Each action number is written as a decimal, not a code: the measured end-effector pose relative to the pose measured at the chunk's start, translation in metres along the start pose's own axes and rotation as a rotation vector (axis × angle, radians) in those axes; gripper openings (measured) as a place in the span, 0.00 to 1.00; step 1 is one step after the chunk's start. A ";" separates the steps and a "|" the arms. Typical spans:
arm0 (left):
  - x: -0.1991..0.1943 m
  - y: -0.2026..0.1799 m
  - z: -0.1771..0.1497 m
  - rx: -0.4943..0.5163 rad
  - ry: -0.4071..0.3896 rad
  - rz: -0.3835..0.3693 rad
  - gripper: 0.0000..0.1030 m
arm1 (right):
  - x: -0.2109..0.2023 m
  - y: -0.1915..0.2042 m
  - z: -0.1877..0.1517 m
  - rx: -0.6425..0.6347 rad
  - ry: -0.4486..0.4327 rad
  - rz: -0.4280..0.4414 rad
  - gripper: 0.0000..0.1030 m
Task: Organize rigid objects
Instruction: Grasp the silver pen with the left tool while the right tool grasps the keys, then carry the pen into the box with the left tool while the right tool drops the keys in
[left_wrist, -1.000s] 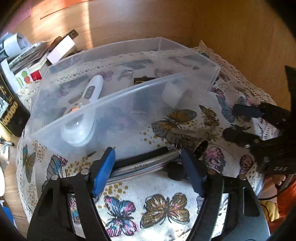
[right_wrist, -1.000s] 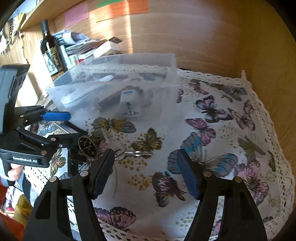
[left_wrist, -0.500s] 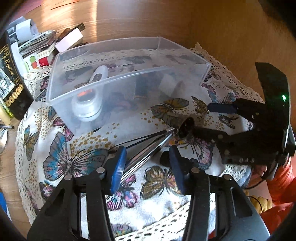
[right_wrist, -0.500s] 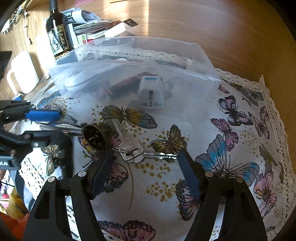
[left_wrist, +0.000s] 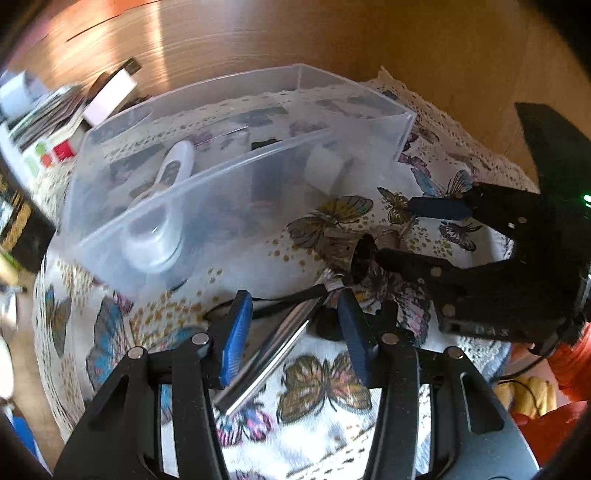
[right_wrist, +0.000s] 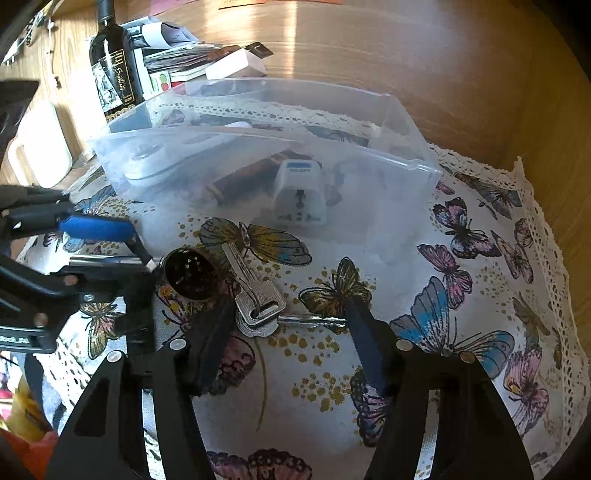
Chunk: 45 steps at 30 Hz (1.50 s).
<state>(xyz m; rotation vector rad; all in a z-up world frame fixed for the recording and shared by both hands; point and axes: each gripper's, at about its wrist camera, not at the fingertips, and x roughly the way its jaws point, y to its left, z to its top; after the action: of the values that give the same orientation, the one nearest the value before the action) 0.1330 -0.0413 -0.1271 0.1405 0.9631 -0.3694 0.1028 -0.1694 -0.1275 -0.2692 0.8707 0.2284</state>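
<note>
Left hand-held gripper (left_wrist: 293, 328) stands spread astride a metal tea strainer (left_wrist: 280, 343), its handle running forward-right; right hand-held gripper (right_wrist: 286, 321), spread, straddles the keys (right_wrist: 258, 306).

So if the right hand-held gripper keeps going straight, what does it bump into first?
Probably the keys, lying on the cloth between the open right hand-held gripper fingers. Beyond them sits the clear plastic box; depth is hard to judge.

left gripper (left_wrist: 293, 332): my black frame, blue pads, round silver screws | right gripper (right_wrist: 286, 334): my black frame, dark blue pads, silver screws, green light glowing on its body
</note>
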 end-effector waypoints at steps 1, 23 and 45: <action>0.001 0.000 0.002 0.002 0.007 -0.001 0.47 | -0.001 0.000 -0.001 0.002 -0.004 -0.003 0.57; -0.012 0.021 -0.019 -0.064 0.025 0.055 0.47 | -0.043 -0.017 -0.008 0.100 -0.134 0.007 0.57; -0.050 0.017 -0.029 -0.169 -0.168 0.077 0.14 | -0.071 -0.014 0.014 0.097 -0.259 0.012 0.57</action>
<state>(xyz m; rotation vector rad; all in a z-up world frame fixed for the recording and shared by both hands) 0.0912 -0.0055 -0.1034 -0.0077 0.8165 -0.2234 0.0729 -0.1842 -0.0621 -0.1398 0.6253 0.2258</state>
